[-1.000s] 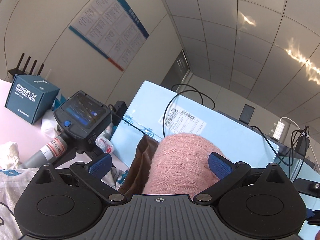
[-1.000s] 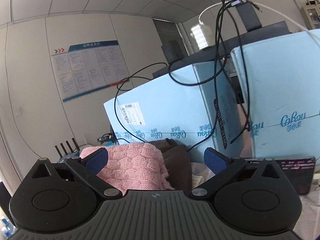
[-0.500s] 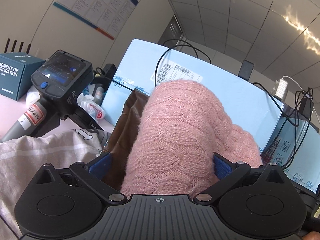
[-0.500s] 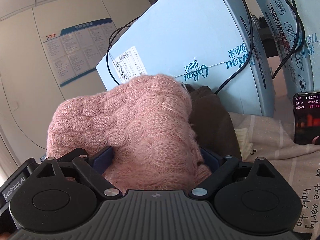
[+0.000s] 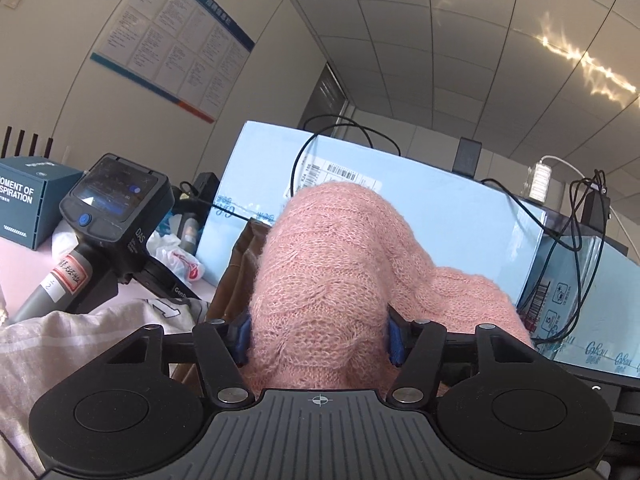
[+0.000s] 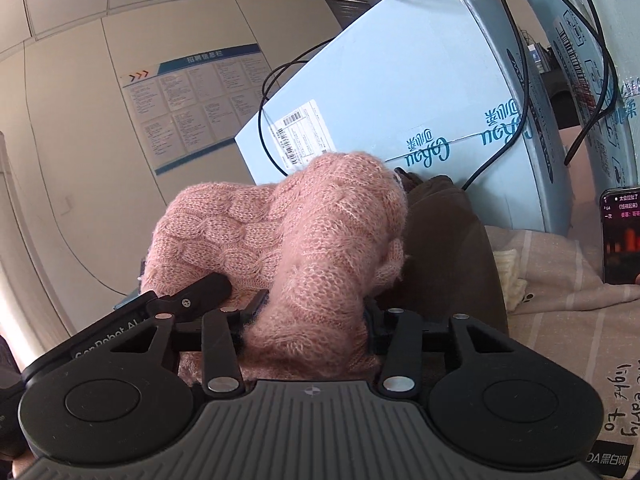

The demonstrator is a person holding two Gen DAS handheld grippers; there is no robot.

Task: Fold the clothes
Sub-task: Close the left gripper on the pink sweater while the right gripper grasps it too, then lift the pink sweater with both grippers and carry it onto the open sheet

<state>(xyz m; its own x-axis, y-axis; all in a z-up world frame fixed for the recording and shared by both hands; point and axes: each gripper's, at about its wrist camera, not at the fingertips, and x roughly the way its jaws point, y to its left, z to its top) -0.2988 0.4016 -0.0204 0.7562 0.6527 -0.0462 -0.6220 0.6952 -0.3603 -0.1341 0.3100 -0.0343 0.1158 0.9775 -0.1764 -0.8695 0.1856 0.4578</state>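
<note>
Your left gripper point(image 5: 318, 338) sits at the bottom centre of the left wrist view, and its jaws have just been closing: the blue pads point(image 5: 242, 338) now press into both sides of the pink cable-knit sweater point(image 5: 328, 272), which bulges up between them and rises as a fuzzy mound through the middle of the frame, with another fold spilling toward the lower right. Your right gripper point(image 6: 310, 314) has likewise just been closing, and in the right wrist view it is clamped on a thick roll of the same pink sweater point(image 6: 320, 240), squeezed narrow between the fingers at lower centre, while the rest of the knit heaps up toward the left and centre of that frame. A black part of the other gripper reaches in from the lower left and lies against the knit. Just beside the sweater, to the left in the left view and to the right in the right view, lies a dark brown garment point(image 6: 452, 256), touching the pink knit. Behind both stands a large light-blue cardboard box point(image 5: 440, 208) with black cables point(image 5: 320, 136) draped over it. At the left of the left view, a black handheld device with a lit screen point(image 5: 112, 200) rests on the pale pink table point(image 5: 24, 264), above a light grey printed cloth point(image 5: 80, 332).
</note>
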